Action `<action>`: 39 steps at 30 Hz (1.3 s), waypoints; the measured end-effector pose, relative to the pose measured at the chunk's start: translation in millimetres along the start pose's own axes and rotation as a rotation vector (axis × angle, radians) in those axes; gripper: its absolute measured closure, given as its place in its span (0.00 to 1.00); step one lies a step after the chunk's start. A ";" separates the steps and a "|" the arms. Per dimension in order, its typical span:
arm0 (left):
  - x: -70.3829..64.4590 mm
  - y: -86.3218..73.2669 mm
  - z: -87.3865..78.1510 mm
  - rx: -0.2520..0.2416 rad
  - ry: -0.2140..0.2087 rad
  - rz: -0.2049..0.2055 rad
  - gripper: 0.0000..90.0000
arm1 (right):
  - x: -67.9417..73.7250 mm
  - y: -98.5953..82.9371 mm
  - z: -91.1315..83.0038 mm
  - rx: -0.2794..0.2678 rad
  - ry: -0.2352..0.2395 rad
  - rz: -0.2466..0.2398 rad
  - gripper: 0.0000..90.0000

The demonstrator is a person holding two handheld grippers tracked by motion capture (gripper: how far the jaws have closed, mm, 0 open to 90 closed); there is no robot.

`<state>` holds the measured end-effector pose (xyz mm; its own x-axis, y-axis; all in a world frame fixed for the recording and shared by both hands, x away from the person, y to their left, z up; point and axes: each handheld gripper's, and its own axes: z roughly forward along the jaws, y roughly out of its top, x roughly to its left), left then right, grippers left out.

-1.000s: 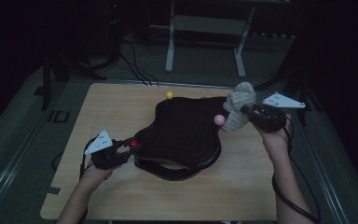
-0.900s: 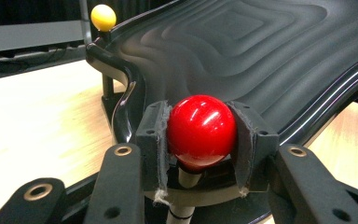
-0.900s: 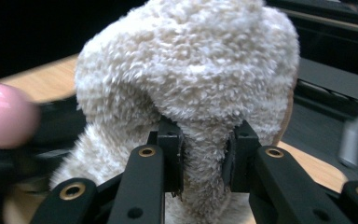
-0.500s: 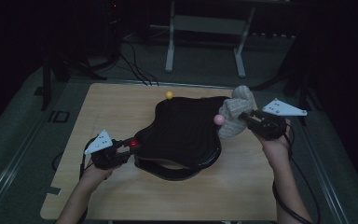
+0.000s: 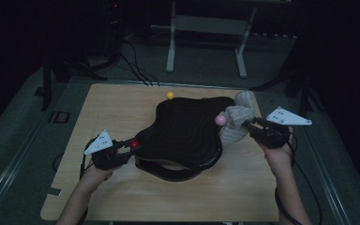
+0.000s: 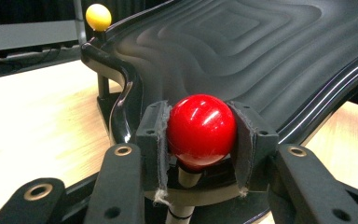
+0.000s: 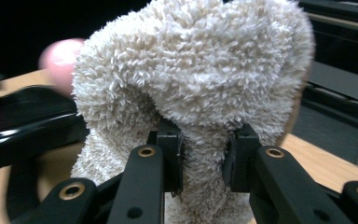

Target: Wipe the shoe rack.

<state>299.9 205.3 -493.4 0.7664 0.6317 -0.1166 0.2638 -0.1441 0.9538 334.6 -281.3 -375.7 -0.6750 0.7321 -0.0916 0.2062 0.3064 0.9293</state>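
Right gripper view: tool [image 7: 203,158] pinching cloth [image 7: 191,79]

The fluffy cloth [image 7: 191,93] is hiding most of the blurred pink knob [image 7: 60,58], and its lower end is running off the bottom edge.

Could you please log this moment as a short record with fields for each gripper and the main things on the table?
left gripper: shut on red knob
right gripper: shut on cloth, beside pink knob
tray: black, ridged, on table
yellow knob: at far edge of tray, untouched
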 end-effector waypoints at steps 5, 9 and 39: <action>0.3 -0.2 0.0 -0.001 -0.001 -0.001 0.66 | 7.1 -16.5 8.1 0.041 0.023 -0.005 0.80; 1.1 -0.2 -0.1 0.000 -0.007 0.003 0.66 | 8.8 -10.3 -1.1 0.024 0.018 -0.011 0.81; 2.3 0.0 -0.2 0.005 -0.014 0.011 0.67 | -13.8 -7.8 12.3 0.112 -0.119 -0.003 0.80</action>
<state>301.5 207.0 -493.6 0.7775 0.6192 -0.1100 0.2579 -0.1544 0.9538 351.1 -286.4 -386.1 -0.5883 0.7960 -0.1425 0.2863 0.3698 0.8839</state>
